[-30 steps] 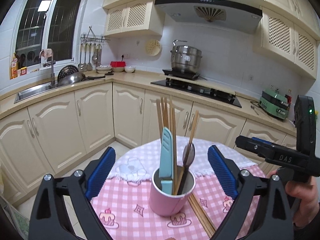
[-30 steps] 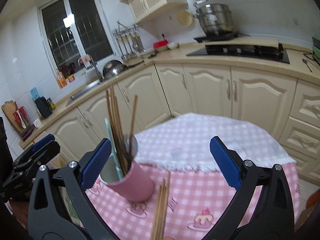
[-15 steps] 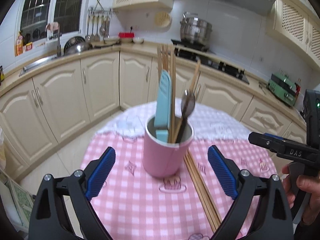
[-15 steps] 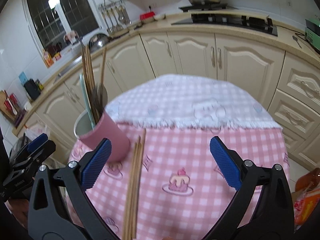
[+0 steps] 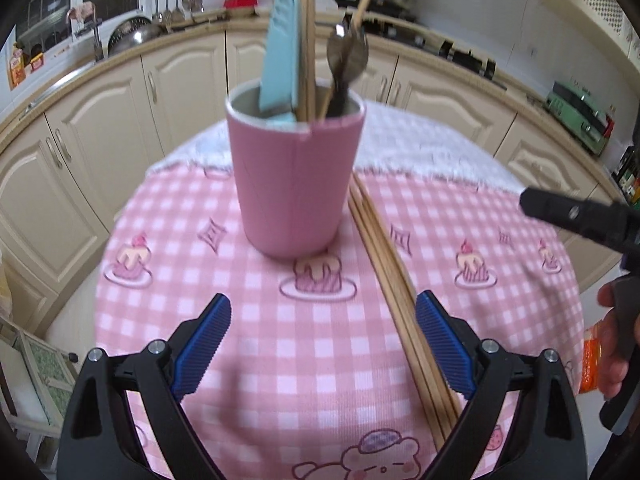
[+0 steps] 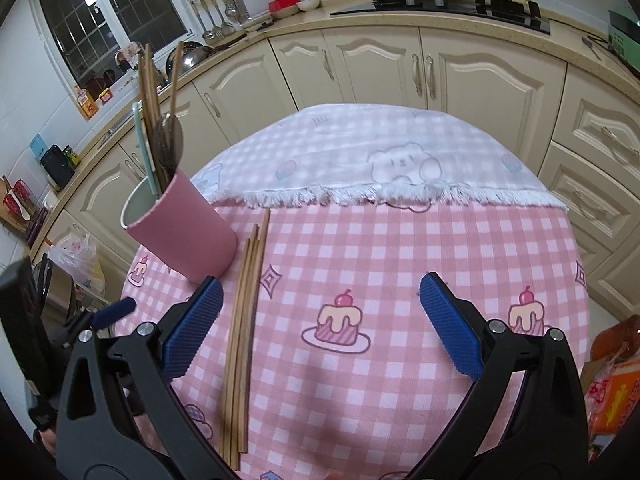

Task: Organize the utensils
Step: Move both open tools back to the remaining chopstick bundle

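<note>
Four-ish loose chopsticks (image 6: 244, 320) lie on the counter (image 6: 400, 280), just at 3 o'clock of the pink cup (image 5: 296, 184). Both grippers, left gripper (image 5: 320, 344) and right gripper (image 6: 320, 320), gape empty. Next move, I reckon: right one pinches the bundle and drops it in the cup.

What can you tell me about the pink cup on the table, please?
The pink cup is a tall, smooth tumbler, slightly tapered toward its base, with a pale grey inside; it looks like plastic or ceramic. It stands upright on the pink checked tablecloth. It holds a light blue utensil, several wooden chopsticks and a metal spoon, all sticking out above the rim. More chopsticks lie on the cloth right beside its base. Neither gripper touches it.
</note>
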